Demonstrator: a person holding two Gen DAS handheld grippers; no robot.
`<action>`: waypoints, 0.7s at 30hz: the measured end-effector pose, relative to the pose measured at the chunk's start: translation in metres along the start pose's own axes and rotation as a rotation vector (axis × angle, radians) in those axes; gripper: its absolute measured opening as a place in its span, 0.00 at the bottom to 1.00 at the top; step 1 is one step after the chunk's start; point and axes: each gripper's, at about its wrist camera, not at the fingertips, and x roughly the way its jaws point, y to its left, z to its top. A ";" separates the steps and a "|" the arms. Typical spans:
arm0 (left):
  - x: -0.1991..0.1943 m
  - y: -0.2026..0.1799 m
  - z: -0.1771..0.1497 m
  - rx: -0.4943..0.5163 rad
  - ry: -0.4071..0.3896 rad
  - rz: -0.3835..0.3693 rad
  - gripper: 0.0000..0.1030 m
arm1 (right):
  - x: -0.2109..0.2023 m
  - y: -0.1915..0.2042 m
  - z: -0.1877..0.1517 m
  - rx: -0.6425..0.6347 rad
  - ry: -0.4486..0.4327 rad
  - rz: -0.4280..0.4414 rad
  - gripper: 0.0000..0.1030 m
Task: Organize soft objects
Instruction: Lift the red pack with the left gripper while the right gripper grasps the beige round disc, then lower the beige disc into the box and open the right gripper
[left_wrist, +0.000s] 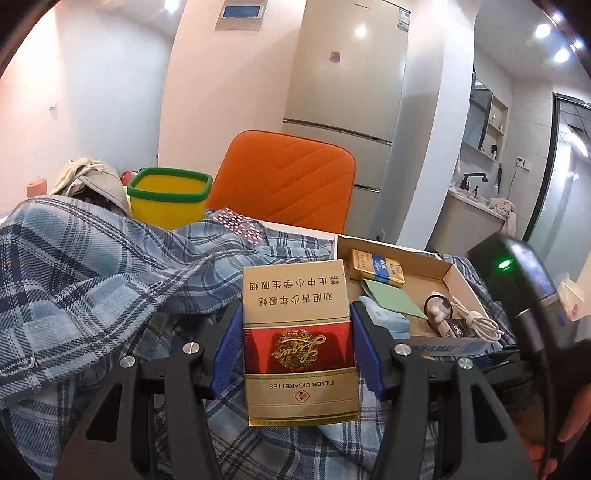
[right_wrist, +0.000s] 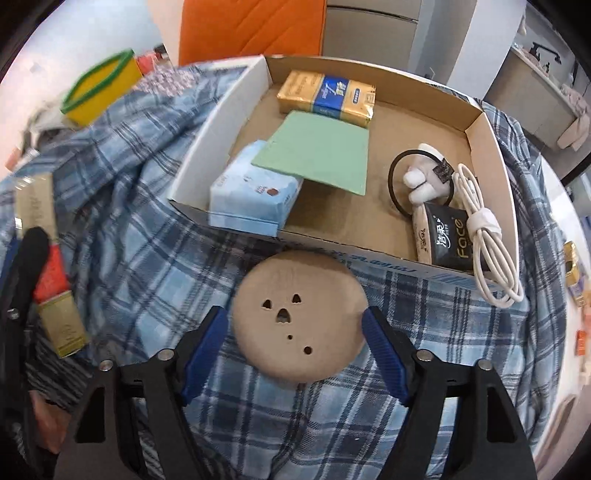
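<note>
1. Left wrist view: your left gripper (left_wrist: 297, 345) has its blue-padded jaws pinching a gold-and-red cardboard cigarette pack (left_wrist: 298, 343) by its two long sides. The pack is held above the rumpled blue plaid cloth (left_wrist: 85, 280), its printed face up and its lettering upside down to this camera: gold band with Chinese characters at the far end, red band with a gold crest in the middle, "FILTER CIGARETTES" near the close end.
2. Same view: the shallow open cardboard box (left_wrist: 463, 275) lies on the cloth just to the right of the pack. A yellow tub with a green rim (left_wrist: 168, 197) stands at the cloth's far edge, with an orange padded chair back (left_wrist: 284, 177) behind it.
3. Right wrist view: your right gripper (right_wrist: 297, 328) has its jaws pinching a round tan foam disc (right_wrist: 295, 314) at opposite edges. The disc is flat and matte, with a few small holes in its face. It is held over the plaid cloth, just in front of the box's near wall.
4. Same view: inside the box lie a gold-and-blue packet (right_wrist: 327, 98) at the far wall, a green paper sheet (right_wrist: 317, 151), a pale blue tissue pack (right_wrist: 251, 197) at the near left corner, a black hair tie (right_wrist: 402, 177) and a coiled white cable (right_wrist: 484, 236) along the right wall.
</note>
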 end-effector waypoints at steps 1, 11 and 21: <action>-0.001 0.000 0.000 0.002 -0.003 -0.004 0.54 | 0.006 0.004 0.002 -0.008 0.016 -0.012 0.84; -0.002 -0.002 0.000 0.014 -0.004 -0.022 0.54 | 0.002 0.002 -0.003 -0.023 -0.017 -0.033 0.79; -0.024 -0.030 0.008 0.137 0.001 -0.060 0.54 | -0.071 -0.034 -0.014 0.013 -0.137 0.012 0.79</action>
